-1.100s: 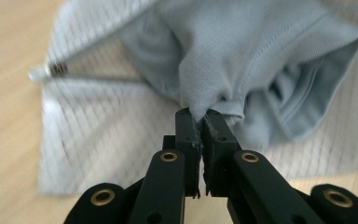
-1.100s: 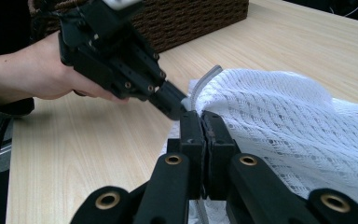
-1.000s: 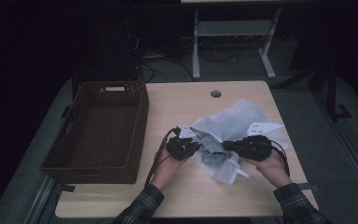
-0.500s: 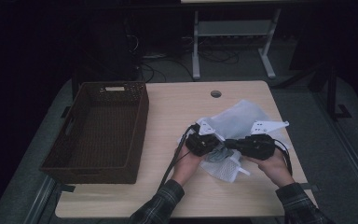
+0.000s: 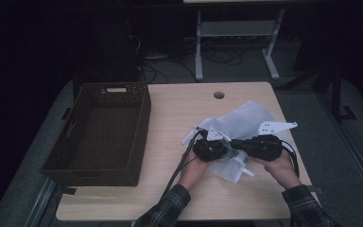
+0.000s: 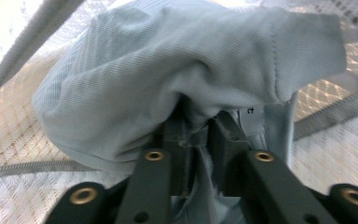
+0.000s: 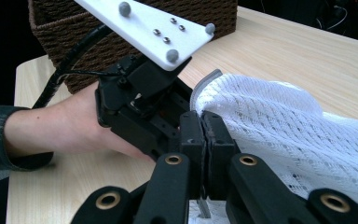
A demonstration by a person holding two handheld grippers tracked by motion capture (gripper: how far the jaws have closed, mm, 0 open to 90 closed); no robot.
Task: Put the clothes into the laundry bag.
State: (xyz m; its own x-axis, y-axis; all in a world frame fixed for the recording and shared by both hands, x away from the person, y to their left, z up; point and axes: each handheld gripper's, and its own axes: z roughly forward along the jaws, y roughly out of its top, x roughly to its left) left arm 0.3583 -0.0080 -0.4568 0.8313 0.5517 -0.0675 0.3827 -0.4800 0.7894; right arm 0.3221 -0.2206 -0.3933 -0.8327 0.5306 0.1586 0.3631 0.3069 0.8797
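Mesh bag (image 5: 238,124) with blue cloth (image 6: 177,79) stays pinched by both grippers, now closer together.

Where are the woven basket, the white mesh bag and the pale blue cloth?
woven basket (image 5: 141,124), high view, on its right wall.
white mesh bag (image 7: 279,126), right gripper view, on its netting.
pale blue cloth (image 6: 168,65), left gripper view, on its bunched fold.

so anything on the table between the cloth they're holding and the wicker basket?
Nothing visible. The left gripper is shut on the pale blue cloth, beside the white mesh bag. In the high view, bare light-wood table lies between them and the dark brown wicker basket to the left.
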